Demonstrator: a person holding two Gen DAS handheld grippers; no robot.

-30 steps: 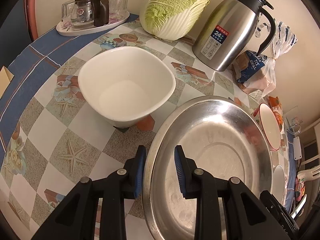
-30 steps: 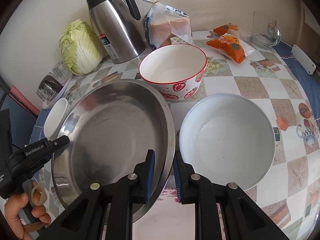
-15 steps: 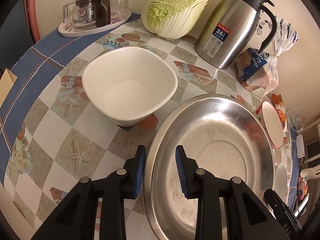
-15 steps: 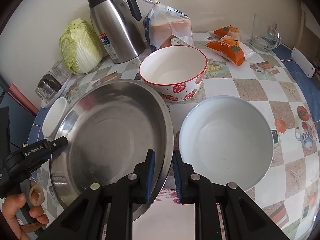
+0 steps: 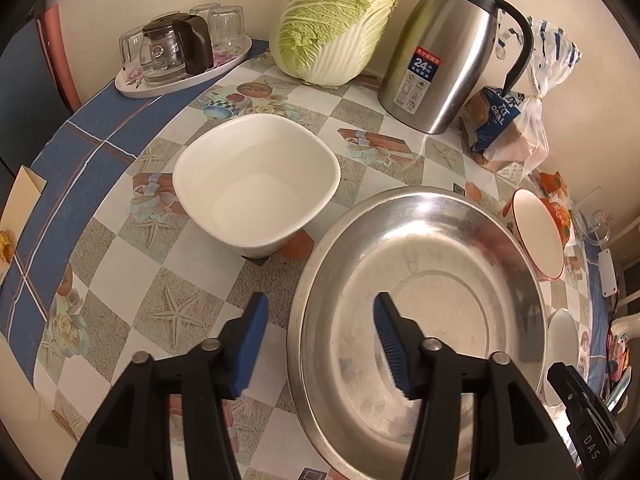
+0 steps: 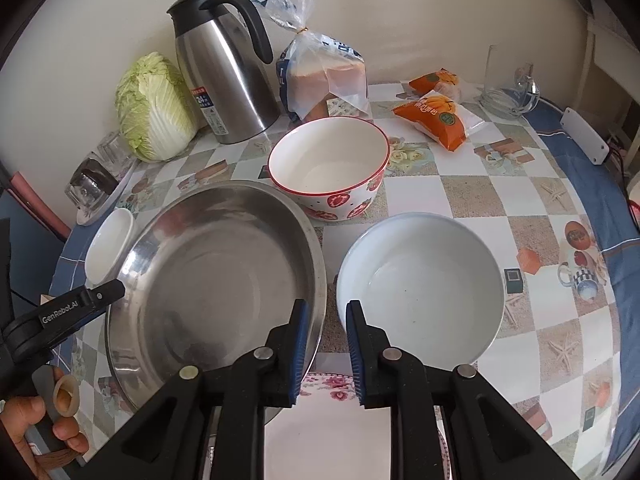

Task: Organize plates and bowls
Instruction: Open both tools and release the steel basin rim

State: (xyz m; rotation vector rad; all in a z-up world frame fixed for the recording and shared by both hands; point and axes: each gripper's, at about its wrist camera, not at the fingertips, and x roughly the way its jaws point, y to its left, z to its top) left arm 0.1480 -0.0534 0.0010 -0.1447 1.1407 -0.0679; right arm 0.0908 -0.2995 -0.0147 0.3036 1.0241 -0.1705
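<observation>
A large steel basin [image 5: 432, 312] [image 6: 216, 276] rests on the table. My left gripper [image 5: 320, 340] is open wide, its jaws either side of the basin's left rim and apart from it. My right gripper [image 6: 327, 348] stands over the basin's right rim with a narrow gap between its jaws, not clamped. A square white bowl [image 5: 256, 184] [image 6: 108, 252] sits left of the basin. A strawberry bowl [image 6: 328, 172] [image 5: 540, 232] stands behind it. A round white bowl [image 6: 420, 292] sits to its right. A floral plate [image 6: 332, 432] lies under my right gripper.
A steel thermos jug [image 5: 444, 56] [image 6: 224, 80], a cabbage [image 5: 336, 20] [image 6: 154, 108] and bagged bread [image 6: 324, 76] stand along the wall. A tray of glasses [image 5: 180, 56] sits at the back left. Orange snack packs [image 6: 440, 116] and a glass jug [image 6: 508, 84] lie at the back right.
My left gripper has opened wide, letting go of the basin's left rim. My right gripper's jaws have opened slightly. The basin has settled a little lower.
</observation>
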